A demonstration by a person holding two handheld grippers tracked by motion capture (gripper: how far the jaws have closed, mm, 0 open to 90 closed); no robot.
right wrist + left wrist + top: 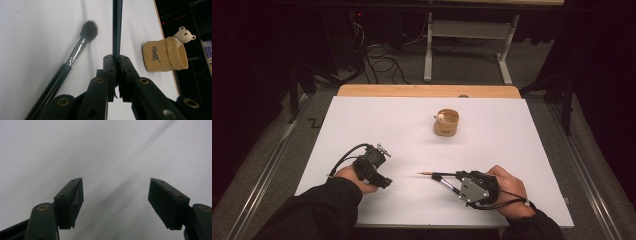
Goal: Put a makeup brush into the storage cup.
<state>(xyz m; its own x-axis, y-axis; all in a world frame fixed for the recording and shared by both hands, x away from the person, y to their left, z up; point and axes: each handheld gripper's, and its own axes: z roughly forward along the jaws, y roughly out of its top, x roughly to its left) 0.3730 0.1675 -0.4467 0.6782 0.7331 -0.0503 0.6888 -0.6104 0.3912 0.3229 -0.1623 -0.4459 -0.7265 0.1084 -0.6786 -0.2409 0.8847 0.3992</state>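
My right gripper (pixel 458 175) (pixel 117 63) is shut on a thin dark pencil-like stick (pixel 437 173) (pixel 117 25), which points left over the white table, brownish tip leading. Beside it a black makeup brush (pixel 446 184) (pixel 75 52) with a silver ferrule and dark bristles lies on the table, untouched. A tan cup-shaped holder (pixel 446 123) (pixel 165 56) with a small white bear figure (pixel 184 35) on its rim stands upright farther back. Low over bare table at the front left, my left gripper (pixel 384 181) (pixel 115 202) is open with nothing between its jaws.
The white table top (pixel 377 125) has a wooden strip (pixel 427 91) along its far edge. Beyond it are a dark floor with cables (pixel 382 62) and the legs of another table (pixel 428 55). Both forearms come in from the near edge.
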